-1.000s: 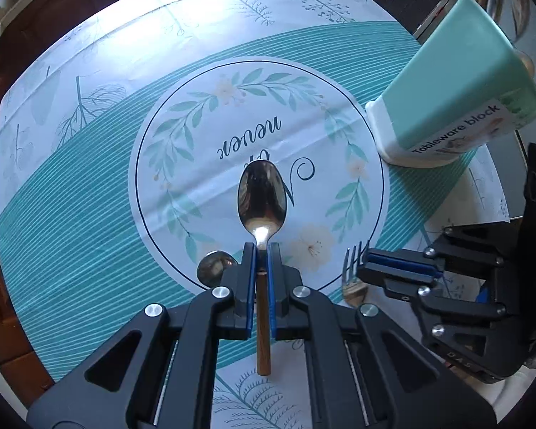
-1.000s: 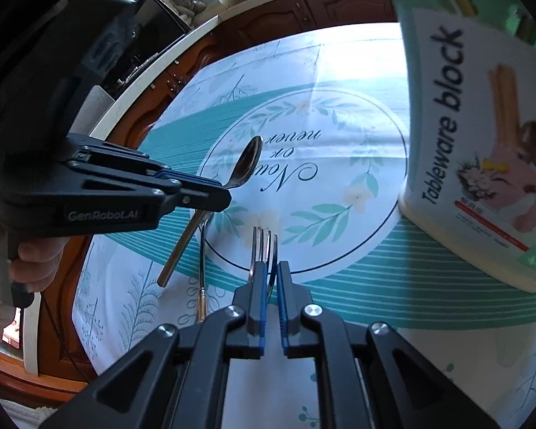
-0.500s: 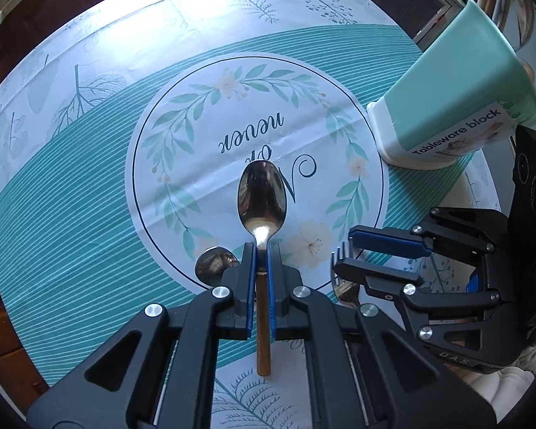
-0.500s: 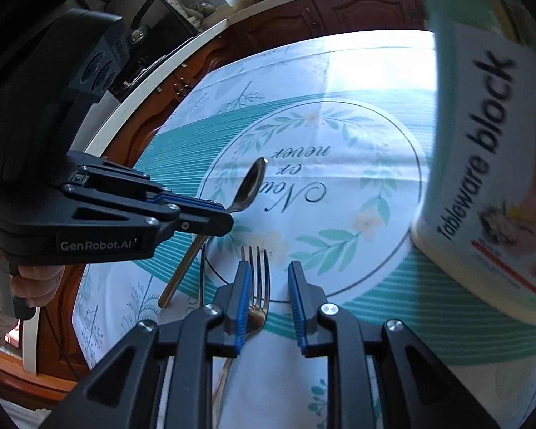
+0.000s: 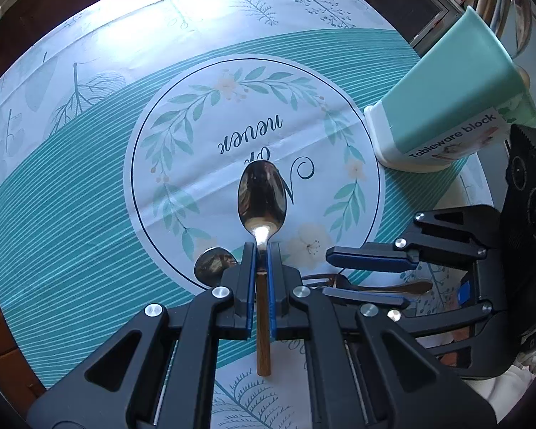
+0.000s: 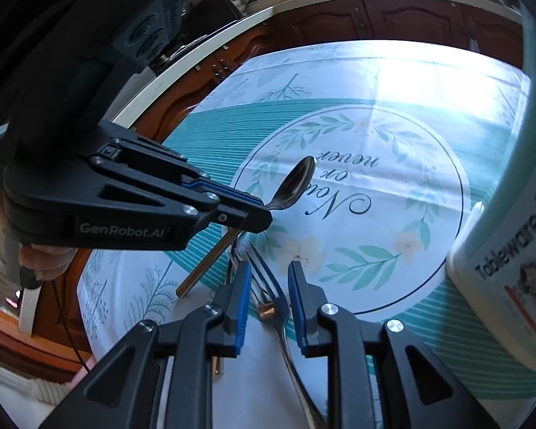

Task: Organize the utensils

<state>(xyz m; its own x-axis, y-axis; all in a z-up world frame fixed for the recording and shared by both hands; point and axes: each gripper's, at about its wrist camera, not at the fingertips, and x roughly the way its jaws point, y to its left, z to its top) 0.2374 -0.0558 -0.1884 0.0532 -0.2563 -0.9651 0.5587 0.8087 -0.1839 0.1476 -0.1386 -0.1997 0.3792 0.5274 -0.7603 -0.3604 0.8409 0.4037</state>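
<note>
My left gripper (image 5: 262, 254) is shut on the neck of a spoon (image 5: 262, 200) with a copper-coloured handle and holds it level above the tablecloth. From the right wrist view the left gripper (image 6: 261, 214) comes in from the left with the spoon (image 6: 296, 186) sticking out of it. My right gripper (image 6: 268, 282) stands open low over the cloth. A fork (image 6: 264, 275) lies between its fingers, not gripped. In the left wrist view the right gripper (image 5: 330, 275) is at lower right, astride the fork (image 5: 343, 280).
A mint-green holder labelled "Tableware block" (image 5: 453, 107) stands at the right (image 6: 511, 250). A second spoon (image 5: 214, 266) lies on the round leaf-print tablecloth (image 5: 89, 214) beside my left fingers. A person's hand (image 6: 43, 254) holds the left gripper. Wooden cabinets lie beyond.
My right gripper, shut on the fork a second ago, has opened wide and drawn back; the fork now lies on the cloth. The left gripper still holds the spoon, barely moved.
</note>
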